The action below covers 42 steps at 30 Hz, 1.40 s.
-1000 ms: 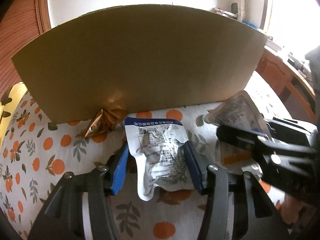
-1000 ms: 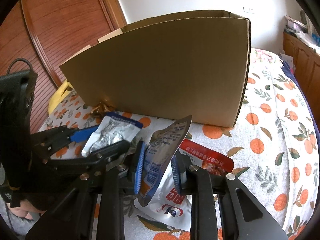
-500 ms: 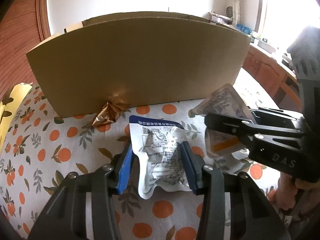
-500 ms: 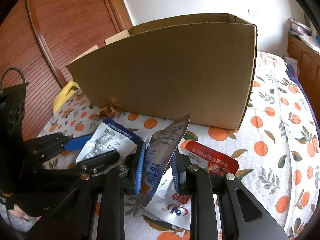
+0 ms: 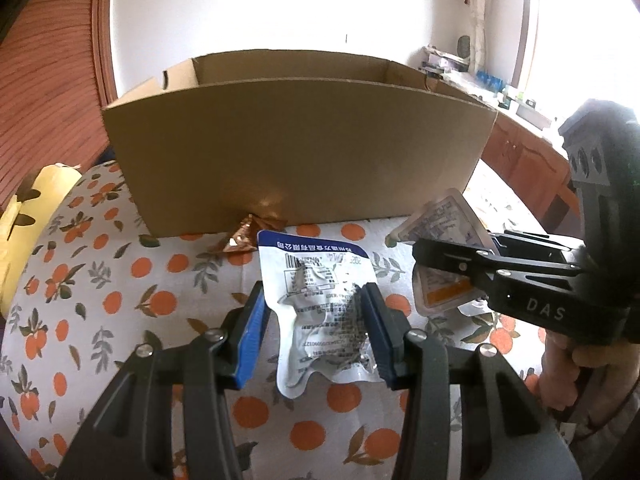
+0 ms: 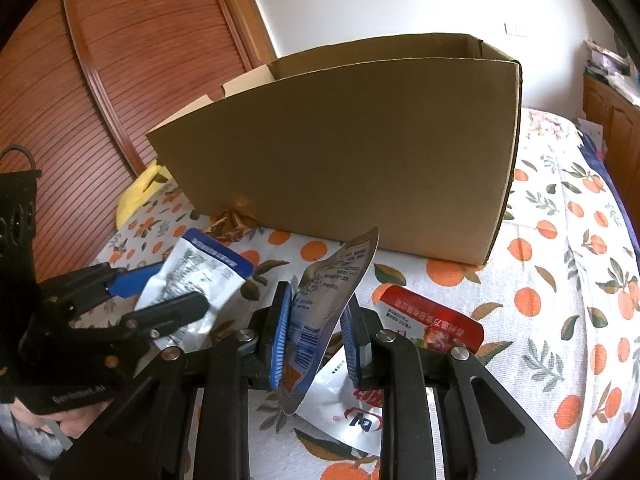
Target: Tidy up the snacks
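Note:
My left gripper (image 5: 316,320) is shut on a silver snack pouch with a blue top band (image 5: 320,296), held above the bed; this pouch also shows in the right wrist view (image 6: 192,280). My right gripper (image 6: 316,328) is shut on a silver and orange snack pouch (image 6: 324,300), held upright; it shows in the left wrist view too (image 5: 444,264). An open cardboard box (image 5: 296,160) stands just beyond both grippers, also in the right wrist view (image 6: 360,160). A red and white snack packet (image 6: 424,320) lies on the bed under my right gripper.
A crumpled gold wrapper (image 5: 244,236) lies against the box's front wall. The bed has an orange-print sheet (image 5: 100,280). A yellow pillow (image 5: 24,216) sits at the left. Wooden cabinets (image 5: 524,168) stand at the right, a wooden wardrobe (image 6: 120,80) at the left.
Both grippers have risen and drawn back with their pouches. The box's open top and inner walls have come into view.

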Motion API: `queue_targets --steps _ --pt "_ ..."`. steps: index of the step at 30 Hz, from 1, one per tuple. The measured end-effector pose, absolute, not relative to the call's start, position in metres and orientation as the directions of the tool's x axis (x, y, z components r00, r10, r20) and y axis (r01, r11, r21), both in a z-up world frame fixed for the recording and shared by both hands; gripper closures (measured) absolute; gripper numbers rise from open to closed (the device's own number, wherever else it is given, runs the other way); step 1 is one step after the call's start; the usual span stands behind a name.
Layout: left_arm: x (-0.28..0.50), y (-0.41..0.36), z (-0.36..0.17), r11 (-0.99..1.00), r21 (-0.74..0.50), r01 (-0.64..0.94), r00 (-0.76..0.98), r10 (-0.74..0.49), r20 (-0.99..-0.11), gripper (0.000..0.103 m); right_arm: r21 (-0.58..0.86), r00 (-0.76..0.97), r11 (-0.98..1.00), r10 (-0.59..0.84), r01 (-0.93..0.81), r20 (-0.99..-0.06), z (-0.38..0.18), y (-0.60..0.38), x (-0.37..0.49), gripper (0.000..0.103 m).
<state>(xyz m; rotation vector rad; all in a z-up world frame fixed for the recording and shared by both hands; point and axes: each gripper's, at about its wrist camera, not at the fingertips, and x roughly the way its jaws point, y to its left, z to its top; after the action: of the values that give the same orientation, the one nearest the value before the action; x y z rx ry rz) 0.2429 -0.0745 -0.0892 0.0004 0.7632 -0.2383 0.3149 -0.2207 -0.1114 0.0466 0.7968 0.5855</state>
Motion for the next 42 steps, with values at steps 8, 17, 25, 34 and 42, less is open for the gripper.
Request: queue_targets --steps 8,17,25,34,42 --pt "0.231 -0.064 -0.075 0.974 -0.063 0.218 0.733 -0.206 -0.648 0.058 0.236 0.554 0.845 0.5 -0.479 -0.666 -0.112 -0.217 0.314 0.081" --pt "0.227 -0.056 -0.06 0.972 -0.052 0.227 0.762 -0.211 -0.613 0.058 0.213 0.564 0.848 0.49 -0.486 -0.664 -0.113 -0.211 0.311 0.081" --pt "0.23 -0.052 -0.055 0.971 -0.036 0.235 0.774 -0.21 -0.598 0.058 0.191 0.584 0.851 0.482 -0.489 -0.653 -0.112 -0.209 0.306 0.081" --pt "0.239 -0.05 -0.048 0.968 -0.029 0.248 0.787 -0.218 -0.577 0.058 0.102 0.643 0.869 0.432 -0.484 -0.632 -0.107 -0.202 0.295 0.081" --pt "0.257 -0.055 -0.023 0.951 -0.054 0.305 0.795 -0.285 -0.535 0.058 0.082 0.687 0.871 0.436 -0.484 -0.581 -0.073 -0.205 0.294 0.081"
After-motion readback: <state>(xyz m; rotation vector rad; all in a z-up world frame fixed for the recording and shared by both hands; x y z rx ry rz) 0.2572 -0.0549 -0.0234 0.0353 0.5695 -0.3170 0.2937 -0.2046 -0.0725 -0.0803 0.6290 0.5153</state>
